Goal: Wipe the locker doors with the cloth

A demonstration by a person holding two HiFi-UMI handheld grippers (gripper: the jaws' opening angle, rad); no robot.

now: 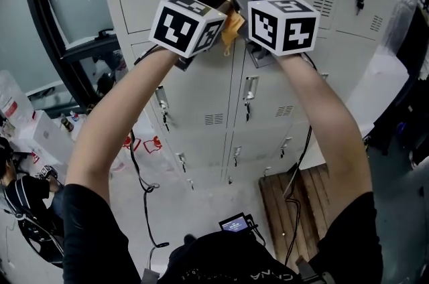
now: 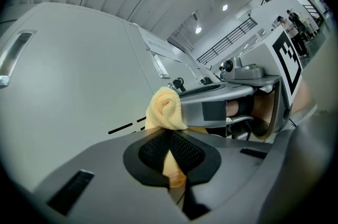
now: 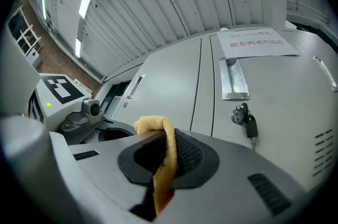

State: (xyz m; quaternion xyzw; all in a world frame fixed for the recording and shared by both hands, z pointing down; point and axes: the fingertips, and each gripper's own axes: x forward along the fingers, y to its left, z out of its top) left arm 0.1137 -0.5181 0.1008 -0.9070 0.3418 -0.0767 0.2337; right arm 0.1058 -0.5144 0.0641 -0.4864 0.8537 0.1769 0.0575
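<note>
The left hand-held gripper [image 2: 170, 157] and right hand-held gripper [image 3: 163, 157] both clamped the crumpled yellow cloth [image 1: 232, 21] near the grey metal locker doors [image 1: 201, 102], probably to spread it for wiping.

The cloth [image 1: 232, 15] is pale yellow, shading to orange in its folds. The left tongs [image 2: 170, 157] and right tongs [image 3: 161, 159] are grey with black mesh-patterned pads [image 2: 185, 151]. The marker cubes [image 1: 186, 25] carry black squares on white. The locker doors [image 1: 201, 95] are light grey. At 5 o'clock, the floor planks [image 1: 295, 199] are brown.
</note>
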